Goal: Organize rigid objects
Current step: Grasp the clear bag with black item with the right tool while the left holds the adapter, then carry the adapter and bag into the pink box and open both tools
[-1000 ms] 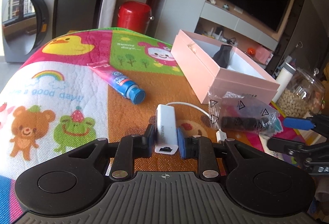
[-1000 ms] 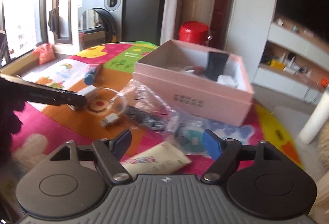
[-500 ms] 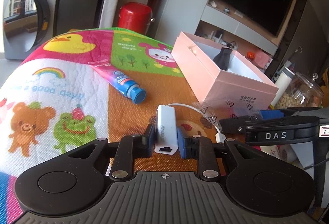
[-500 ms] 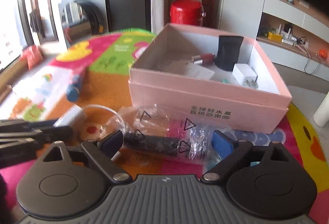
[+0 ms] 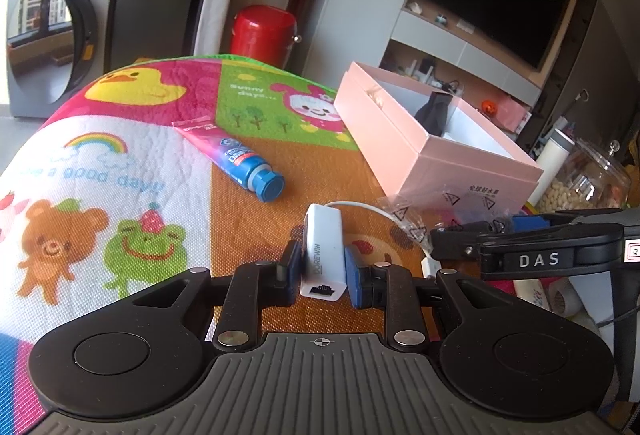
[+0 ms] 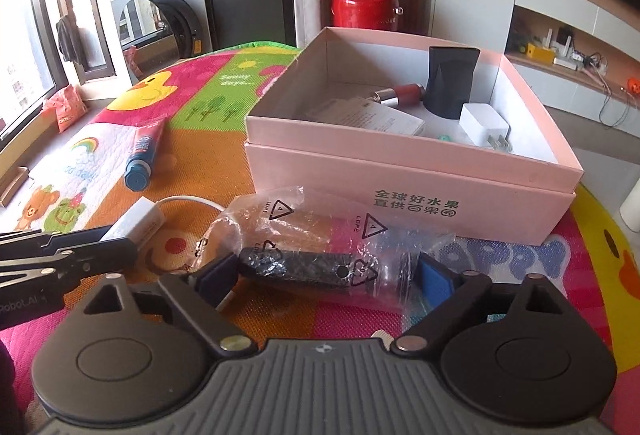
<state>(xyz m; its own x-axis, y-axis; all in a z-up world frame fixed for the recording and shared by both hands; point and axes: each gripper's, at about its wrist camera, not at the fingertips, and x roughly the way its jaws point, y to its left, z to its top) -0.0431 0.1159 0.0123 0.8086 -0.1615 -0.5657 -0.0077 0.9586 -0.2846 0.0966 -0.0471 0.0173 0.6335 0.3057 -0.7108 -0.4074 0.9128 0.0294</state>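
Left wrist view: the left gripper [image 5: 322, 268] pinches a white rectangular network adapter with a thin cable [image 5: 323, 252], its pads pressed on the two long sides, on the colourful cartoon-print play mat [image 5: 120, 171] in front of the open pink cardboard box [image 5: 436, 159]. A blue-capped pink tube [image 5: 236, 159] lies to the box's left, untouched.

Right wrist view: the right gripper [image 6: 326, 281] is spread wide around a black oblong device sealed in a crinkly clear plastic bag [image 6: 298, 265], just before the box's front wall. Its fingers flank the ends but do not yet press.

To do this well, I judge the right should close on the hard body, not loose film, and the left should lift until the cable clears the bag.
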